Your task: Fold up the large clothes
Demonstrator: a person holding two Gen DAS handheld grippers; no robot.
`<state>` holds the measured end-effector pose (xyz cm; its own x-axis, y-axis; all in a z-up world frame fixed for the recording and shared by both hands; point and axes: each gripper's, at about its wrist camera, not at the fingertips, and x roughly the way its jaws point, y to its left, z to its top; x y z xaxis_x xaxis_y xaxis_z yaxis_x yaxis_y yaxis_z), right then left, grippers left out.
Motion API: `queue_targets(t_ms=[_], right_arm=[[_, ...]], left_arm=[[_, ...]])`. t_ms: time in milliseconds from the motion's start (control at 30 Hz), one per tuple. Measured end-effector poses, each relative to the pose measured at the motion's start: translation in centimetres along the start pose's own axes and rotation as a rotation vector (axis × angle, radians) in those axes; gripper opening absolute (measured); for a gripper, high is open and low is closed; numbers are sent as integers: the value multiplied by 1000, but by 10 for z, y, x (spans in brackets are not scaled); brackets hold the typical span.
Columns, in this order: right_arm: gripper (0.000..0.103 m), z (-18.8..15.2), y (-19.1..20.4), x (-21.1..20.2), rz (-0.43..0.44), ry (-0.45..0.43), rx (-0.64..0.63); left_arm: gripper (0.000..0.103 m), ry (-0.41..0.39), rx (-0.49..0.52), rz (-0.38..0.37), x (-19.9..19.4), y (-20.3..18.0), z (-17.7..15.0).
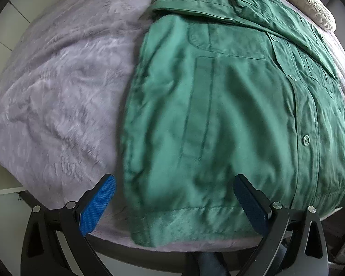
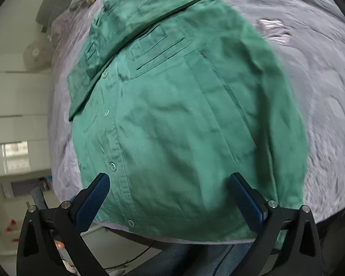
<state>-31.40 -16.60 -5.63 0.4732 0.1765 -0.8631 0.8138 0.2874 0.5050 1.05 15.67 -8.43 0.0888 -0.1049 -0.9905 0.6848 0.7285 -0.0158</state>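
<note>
A: Where's the green shirt (image 1: 230, 119)?

B: Flat on the grey blanket (image 1: 57, 96), front up with the button placket showing. Its hem sits right at the near edge of the bed, just overhanging.

A: Long axis?

B: Runs from the near edge straight toward the far edge. The hem points at the person and the collar end points away, toward the cream pillow (image 1: 308, 7) at the far edge.

A: Sleeves?

B: One is folded across the chest near the top, lying crosswise. The upper part looks bunched. I can't tell more.

A: Left gripper (image 1: 172, 204)?

B: Spread wide, holding nothing, hovering over the hem at the near edge. One finger is over the blanket, the other over the shirt.

A: Right gripper (image 2: 170, 202)?

B: Same, released and empty, with both fingers above the lower shirt near the placket. Contact with the cloth is unclear.

A: Anything else?

B: White cabinets (image 2: 13, 105) stand beside the bed, and the person's jeans (image 2: 220, 260) show below the near edge.
</note>
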Motion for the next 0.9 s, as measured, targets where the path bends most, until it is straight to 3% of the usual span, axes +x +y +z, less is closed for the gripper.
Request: queue_targets(t_ms=[200, 333, 433, 600, 767, 900], right_arm=[[103, -12, -25, -29, -30, -95, 47], [103, -19, -59, -46, -95, -174, 120], [103, -25, -89, -48, -90, -180, 199], [103, -43, -114, -22, 109, -92, 287], [103, -45, -98, -10, 289, -101, 300], [103, -37, -79, -6, 468, -111, 300]], left_arm=[[102, 34, -16, -16, 13, 30, -11], [102, 78, -43, -103, 30, 55, -18], [102, 149, -70, -187, 46, 64, -25], [102, 166, -61, -237, 55, 68, -34], [102, 162, -36, -291, 51, 51, -34], [102, 180, -13, -268, 58, 39, -25]])
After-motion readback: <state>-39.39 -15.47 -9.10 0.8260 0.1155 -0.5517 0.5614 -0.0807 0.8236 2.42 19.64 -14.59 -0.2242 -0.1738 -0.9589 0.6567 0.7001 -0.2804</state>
